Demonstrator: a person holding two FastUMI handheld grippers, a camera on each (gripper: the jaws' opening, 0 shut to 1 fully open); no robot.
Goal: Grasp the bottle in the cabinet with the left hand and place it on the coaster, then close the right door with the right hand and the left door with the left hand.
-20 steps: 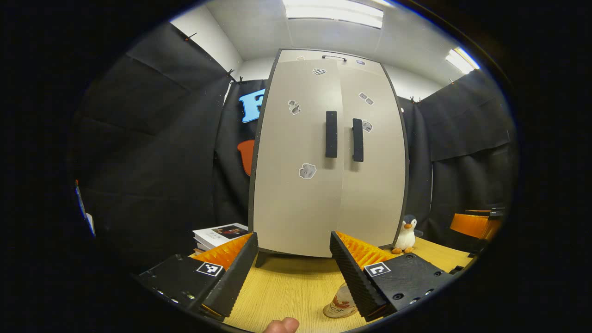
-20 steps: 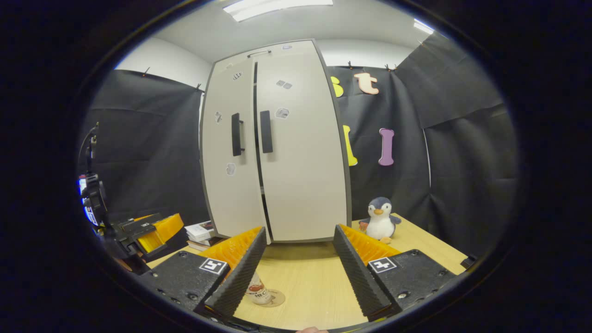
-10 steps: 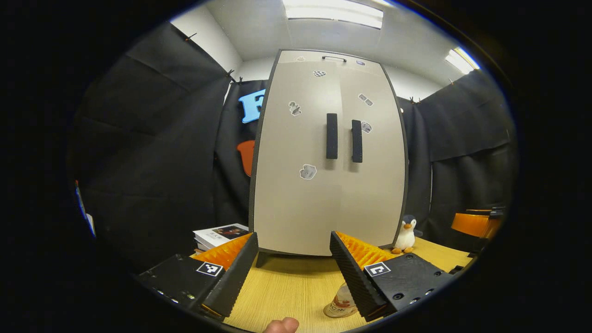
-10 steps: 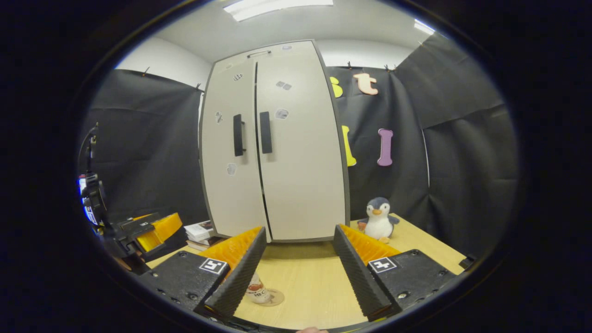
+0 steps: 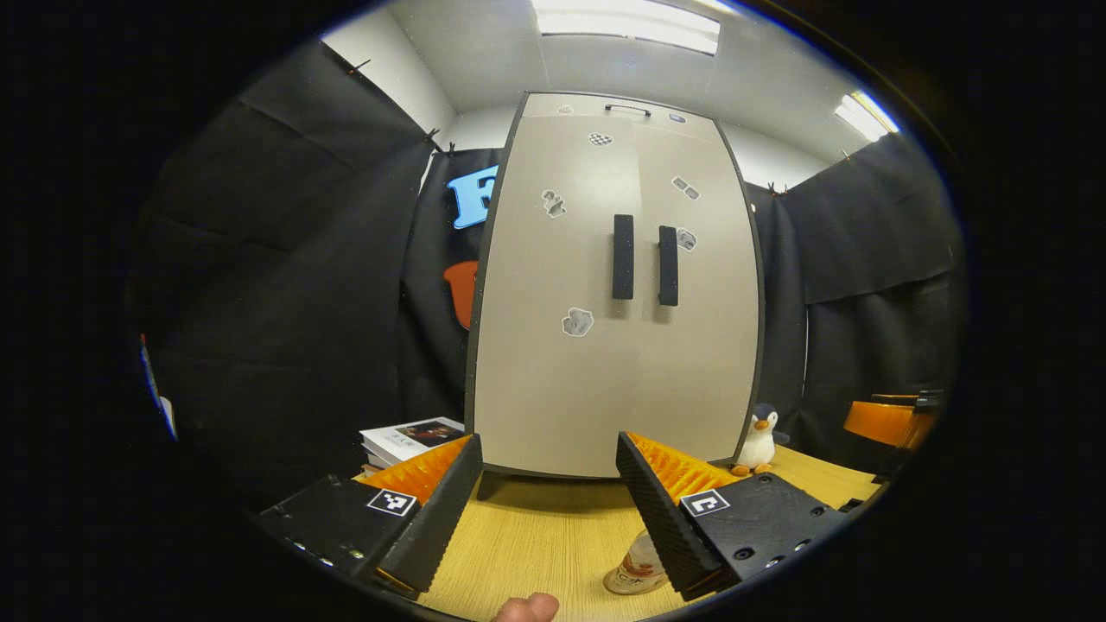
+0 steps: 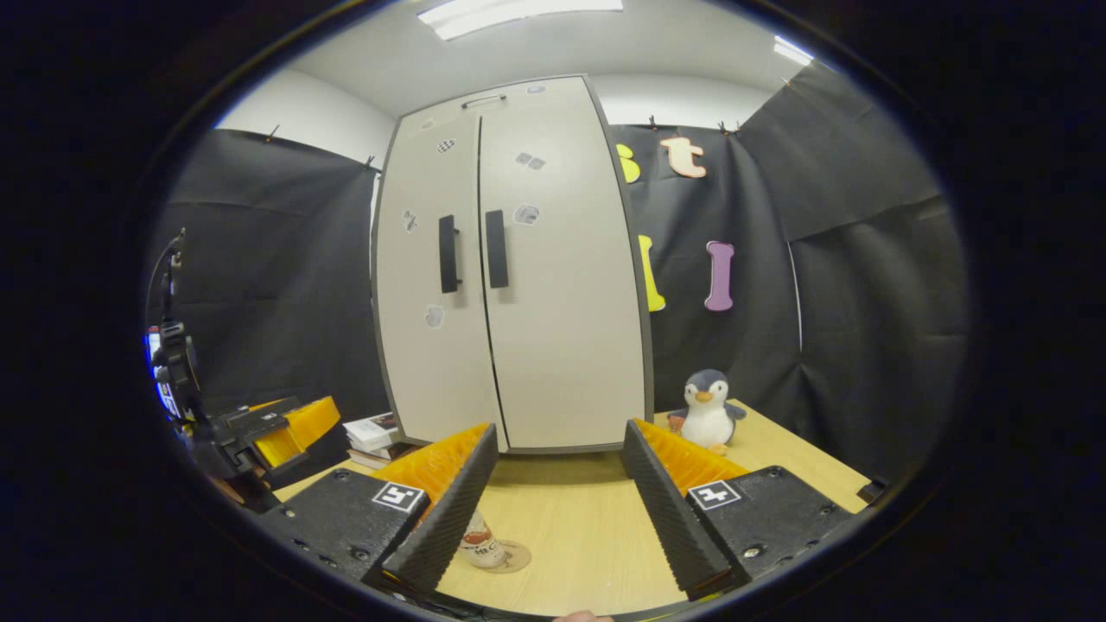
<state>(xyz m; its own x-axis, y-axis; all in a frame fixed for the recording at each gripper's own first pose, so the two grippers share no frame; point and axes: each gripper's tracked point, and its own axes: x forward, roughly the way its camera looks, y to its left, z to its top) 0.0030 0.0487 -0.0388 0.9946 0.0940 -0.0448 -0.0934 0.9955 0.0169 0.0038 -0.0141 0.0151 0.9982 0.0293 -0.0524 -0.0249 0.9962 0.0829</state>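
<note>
Standing on coaster: bottle

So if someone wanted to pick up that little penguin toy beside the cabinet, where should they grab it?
Probably around the penguin's round body, coming in level from the front. It stands upright on the table, with open space before it and the cabinet to one side; its flippers look too small to pinch.

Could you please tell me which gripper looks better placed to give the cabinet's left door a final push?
Left. The left gripper, open, points squarely at the left door; the right gripper faces the right door.
</note>
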